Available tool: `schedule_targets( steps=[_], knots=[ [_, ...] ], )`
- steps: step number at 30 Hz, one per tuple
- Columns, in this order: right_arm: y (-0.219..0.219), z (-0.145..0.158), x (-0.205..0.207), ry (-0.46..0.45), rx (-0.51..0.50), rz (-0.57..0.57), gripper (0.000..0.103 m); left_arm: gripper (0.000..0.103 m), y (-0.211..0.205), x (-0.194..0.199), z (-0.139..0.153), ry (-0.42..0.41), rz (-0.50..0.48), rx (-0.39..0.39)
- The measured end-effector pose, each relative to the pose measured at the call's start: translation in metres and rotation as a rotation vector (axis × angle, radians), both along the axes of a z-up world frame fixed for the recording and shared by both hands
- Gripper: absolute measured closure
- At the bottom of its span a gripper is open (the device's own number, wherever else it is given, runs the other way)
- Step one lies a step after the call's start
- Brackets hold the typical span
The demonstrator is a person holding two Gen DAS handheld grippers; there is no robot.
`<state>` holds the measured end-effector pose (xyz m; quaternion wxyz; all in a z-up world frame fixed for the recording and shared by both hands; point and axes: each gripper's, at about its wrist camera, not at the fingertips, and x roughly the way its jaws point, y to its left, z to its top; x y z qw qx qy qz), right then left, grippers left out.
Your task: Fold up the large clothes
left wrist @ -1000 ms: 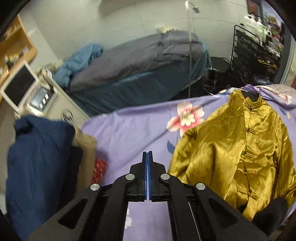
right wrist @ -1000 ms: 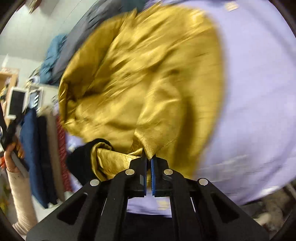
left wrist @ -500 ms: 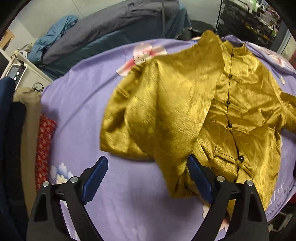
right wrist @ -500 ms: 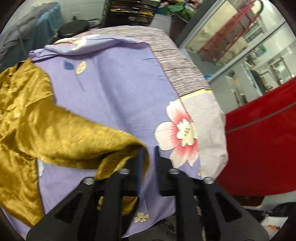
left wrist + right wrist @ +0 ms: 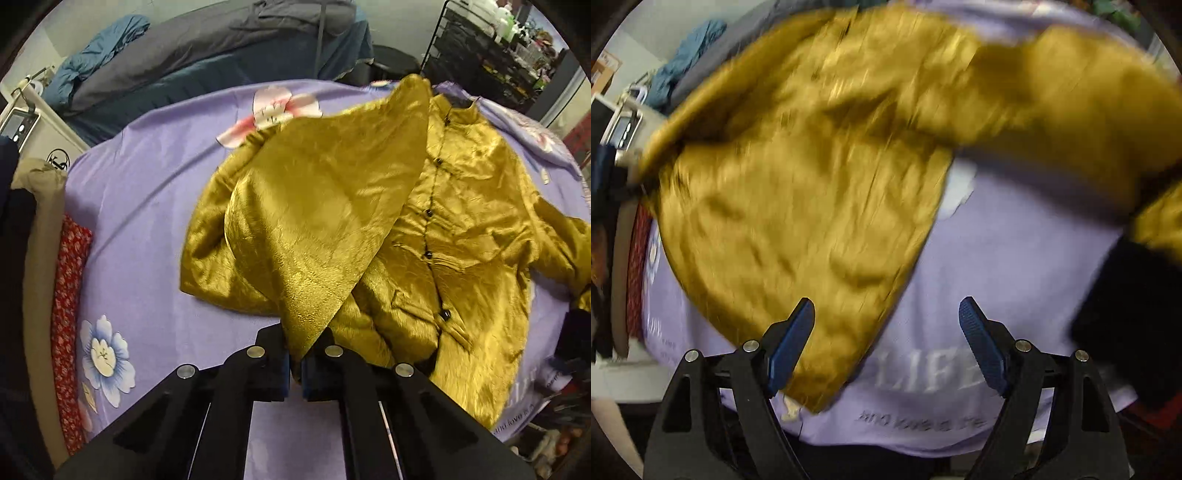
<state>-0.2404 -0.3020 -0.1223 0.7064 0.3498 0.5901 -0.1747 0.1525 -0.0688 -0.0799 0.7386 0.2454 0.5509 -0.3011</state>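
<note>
We see the lilac sheet (image 5: 147, 206) bare along its left side, up to the stacked fabrics (image 5: 66, 295) at that edge. The golden jacket (image 5: 461, 221) lies buttoned-side up across its middle and right. Our left gripper (image 5: 293, 363) has just closed and pinches the jacket's sleeve cuff, drawn over the chest. Our right gripper (image 5: 886, 347) has just been opening; its fingers stand spread above the hem, pressing nothing.
</note>
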Motion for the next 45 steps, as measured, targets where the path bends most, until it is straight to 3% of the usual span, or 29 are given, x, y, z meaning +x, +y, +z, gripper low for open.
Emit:
schedule_targets(
  steps=[4, 8, 10, 12, 14, 15, 16, 18, 21, 23, 27, 29, 30, 31, 36, 40, 45],
  knots=[
    [0.013, -0.046, -0.004, 0.028, 0.215, -0.032, 0.023, 0.1, 0.008, 0.018, 0.04, -0.015, -0.005, -0.028],
    [0.003, -0.055, -0.008, -0.048, 0.323, -0.082, 0.023, 0.1, 0.009, 0.047, 0.09, -0.015, 0.0, -0.075],
    [-0.006, -0.058, -0.009, -0.075, 0.374, -0.128, 0.023, 0.1, 0.001, 0.061, 0.116, -0.097, -0.046, -0.054],
    [-0.01, -0.059, -0.009, -0.089, 0.393, -0.176, 0.023, 0.099, -0.014, 0.088, 0.14, -0.302, -0.07, 0.037],
    [-0.013, -0.058, -0.007, -0.118, 0.417, -0.178, 0.023, 0.085, -0.025, 0.124, 0.146, -0.459, -0.01, 0.128],
    [-0.012, -0.058, -0.004, -0.114, 0.413, -0.166, 0.023, 0.059, -0.029, 0.142, 0.143, -0.478, 0.026, 0.168],
    [-0.01, -0.057, -0.001, -0.104, 0.405, -0.155, 0.023, 0.05, -0.031, 0.164, 0.138, -0.488, 0.09, 0.216],
    [-0.007, -0.055, 0.002, -0.092, 0.388, -0.128, 0.023, 0.046, -0.027, 0.182, 0.135, -0.441, 0.172, 0.171],
    [-0.006, -0.053, 0.003, -0.079, 0.372, -0.116, 0.025, 0.019, -0.018, 0.177, 0.114, -0.274, 0.215, 0.024],
    [-0.003, -0.053, 0.007, -0.07, 0.365, -0.103, 0.027, 0.018, -0.018, 0.16, 0.09, -0.253, 0.171, 0.052],
    [0.007, -0.054, 0.019, -0.036, 0.331, -0.05, 0.053, 0.018, -0.006, 0.124, 0.035, -0.163, 0.136, 0.116],
    [0.025, -0.056, 0.03, -0.024, 0.307, -0.021, 0.061, 0.018, 0.009, 0.107, 0.01, -0.116, 0.125, 0.133],
    [0.025, -0.053, 0.032, -0.039, 0.299, -0.014, 0.081, 0.018, 0.018, 0.102, 0.0, -0.102, 0.129, 0.145],
    [0.024, -0.05, 0.033, -0.064, 0.303, -0.019, 0.089, 0.018, 0.031, 0.098, -0.01, -0.078, 0.136, 0.152],
    [0.015, -0.028, 0.025, -0.061, 0.243, -0.039, 0.096, 0.018, 0.075, 0.079, -0.044, 0.007, 0.175, 0.171],
    [-0.018, -0.008, -0.026, -0.018, 0.152, -0.001, 0.097, 0.018, 0.094, 0.062, -0.058, 0.012, 0.147, 0.183],
    [-0.076, 0.003, -0.083, 0.086, 0.019, -0.17, 0.097, 0.014, 0.091, 0.048, -0.063, 0.032, 0.058, 0.147]
  ],
)
